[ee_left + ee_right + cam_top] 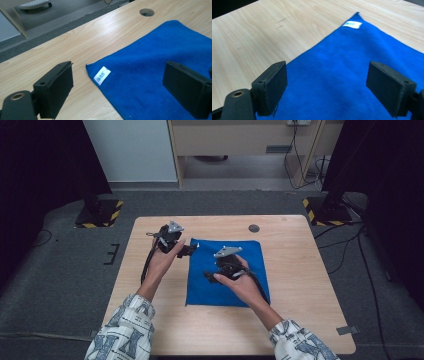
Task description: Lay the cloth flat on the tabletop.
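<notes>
With both pairs of tongs released and gripping nothing, I'm hovering over the blue cloth (227, 272), which lies flat on the bench (300, 270), spread out and already looking doubled over. My left tongs (189, 251) hang just off the cloth's far left corner, jaws wide, one pad over bare wood and the other over the fabric, so the corner sits between and just ahead of them. Judging by that, I'm lined up to pinch this corner. My right tongs (210, 276) sit above the cloth's middle-left part, jaws equally wide, blue fabric under both pads, pointing toward the same corner; probably set to catch an edge or hold the cloth down.

Small white label (102, 75) sewn at the corner ahead of the left tongs: a round blue-green logo and tiny print, too small to read. Same label (352, 24) far ahead of the right tongs, unreadable too. Round cable hole (147, 12) in the bench beyond the cloth.
</notes>
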`<state>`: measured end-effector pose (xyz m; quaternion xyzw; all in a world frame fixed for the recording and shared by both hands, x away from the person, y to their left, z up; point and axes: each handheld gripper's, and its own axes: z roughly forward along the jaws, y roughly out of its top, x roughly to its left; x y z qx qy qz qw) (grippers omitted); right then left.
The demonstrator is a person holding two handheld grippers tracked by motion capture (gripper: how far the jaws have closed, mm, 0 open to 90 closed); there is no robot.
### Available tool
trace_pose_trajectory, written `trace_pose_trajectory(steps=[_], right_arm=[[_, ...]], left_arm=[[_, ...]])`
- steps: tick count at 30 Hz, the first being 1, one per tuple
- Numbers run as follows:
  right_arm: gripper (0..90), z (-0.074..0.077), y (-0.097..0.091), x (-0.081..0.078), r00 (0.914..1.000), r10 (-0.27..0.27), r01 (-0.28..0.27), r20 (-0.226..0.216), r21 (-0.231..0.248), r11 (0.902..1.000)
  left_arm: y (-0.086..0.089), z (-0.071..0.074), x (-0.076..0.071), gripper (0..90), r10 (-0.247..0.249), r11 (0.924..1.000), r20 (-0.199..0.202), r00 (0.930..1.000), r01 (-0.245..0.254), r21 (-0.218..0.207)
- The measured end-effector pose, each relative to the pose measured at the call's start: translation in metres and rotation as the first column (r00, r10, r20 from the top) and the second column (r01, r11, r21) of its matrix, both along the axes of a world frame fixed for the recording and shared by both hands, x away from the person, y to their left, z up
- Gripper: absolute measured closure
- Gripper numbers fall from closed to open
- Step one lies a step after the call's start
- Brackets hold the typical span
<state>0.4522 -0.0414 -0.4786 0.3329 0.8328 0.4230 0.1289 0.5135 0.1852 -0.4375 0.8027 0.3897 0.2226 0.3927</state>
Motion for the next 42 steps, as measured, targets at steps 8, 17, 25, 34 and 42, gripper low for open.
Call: trace_pose_trajectory(steps=[8, 17, 25, 34, 42], right_arm=[[14.5, -0.001, 0.020, -0.013, 0.9967, 0.081, -0.081, -0.009, -0.001, 0.9967], [14.9, -0.006, 0.038, -0.024, 0.9909, 0.133, -0.133, -0.020, -0.015, 0.9910], [15.5, -0.008, 0.048, -0.030, 0.9870, 0.158, -0.159, -0.029, -0.017, 0.9872], [23.3, -0.012, 0.059, -0.040, 0.9783, 0.203, -0.204, -0.042, -0.031, 0.9784], [24.1, -0.017, 0.066, -0.052, 0.9648, 0.257, -0.260, -0.056, -0.053, 0.9642]], left_arm=[[0.004, -0.001, 0.000, 9.0, 0.007, 1.0000, 0.001, 1.0000, -0.007, 0.002], [0.010, -0.005, 0.000, 9.1, 0.014, 0.9999, -0.003, 0.9999, -0.014, -0.009], [0.014, -0.006, -0.001, 9.2, 0.016, 0.9998, -0.006, 0.9998, -0.016, -0.011], [0.016, -0.007, -0.001, 9.4, 0.015, 0.9998, -0.009, 0.9998, -0.015, -0.014], [0.021, -0.007, -0.002, 9.4, 0.017, 0.9998, -0.007, 0.9998, -0.017, -0.012]])
